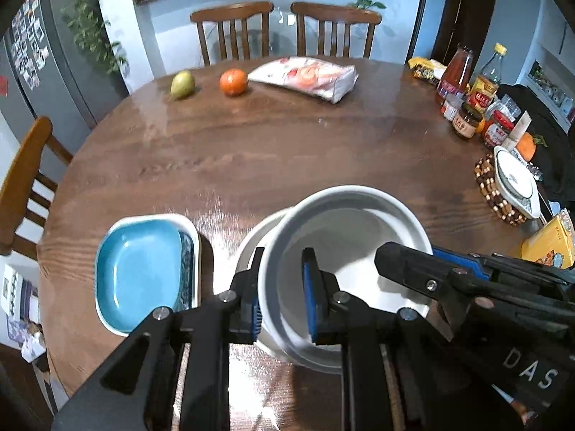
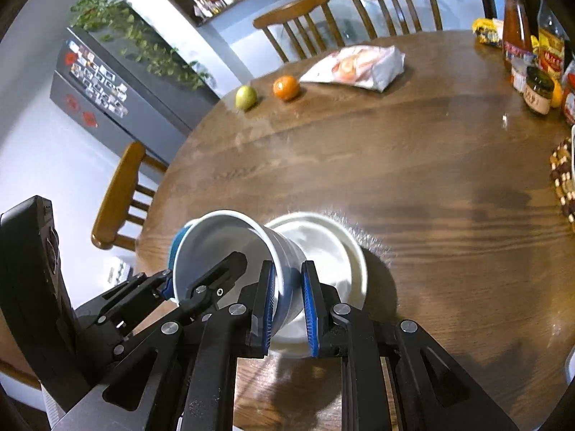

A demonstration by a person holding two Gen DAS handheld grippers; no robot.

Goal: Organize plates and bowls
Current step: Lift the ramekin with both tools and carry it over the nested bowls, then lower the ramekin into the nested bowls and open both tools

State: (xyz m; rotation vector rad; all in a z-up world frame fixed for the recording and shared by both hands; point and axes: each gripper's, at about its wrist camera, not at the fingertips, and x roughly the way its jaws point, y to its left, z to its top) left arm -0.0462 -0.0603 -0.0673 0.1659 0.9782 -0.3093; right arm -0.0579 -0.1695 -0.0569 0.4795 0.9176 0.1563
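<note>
A deep white bowl (image 1: pixel 345 251) is held tilted above a second white bowl (image 1: pixel 251 240) that sits on the round wooden table (image 1: pixel 287 151). My left gripper (image 1: pixel 282 298) is shut on the bowl's near-left rim. My right gripper (image 2: pixel 289 309) is shut on the same bowl's wall (image 2: pixel 230 248); its fingers (image 1: pixel 406 265) also show from the right in the left wrist view. The lower bowl (image 2: pixel 323 248) shows under it in the right wrist view. A blue square plate (image 1: pixel 140 269) lies stacked in a white square dish (image 1: pixel 190 226) to the left.
A pear (image 1: pixel 182 84), an orange (image 1: pixel 233 81) and a snack bag (image 1: pixel 305 76) lie at the far side. Bottles and jars (image 1: pixel 467 93) crowd the right edge, with a white dish on a beaded trivet (image 1: pixel 496 197). Wooden chairs (image 1: pixel 233 32) surround the table.
</note>
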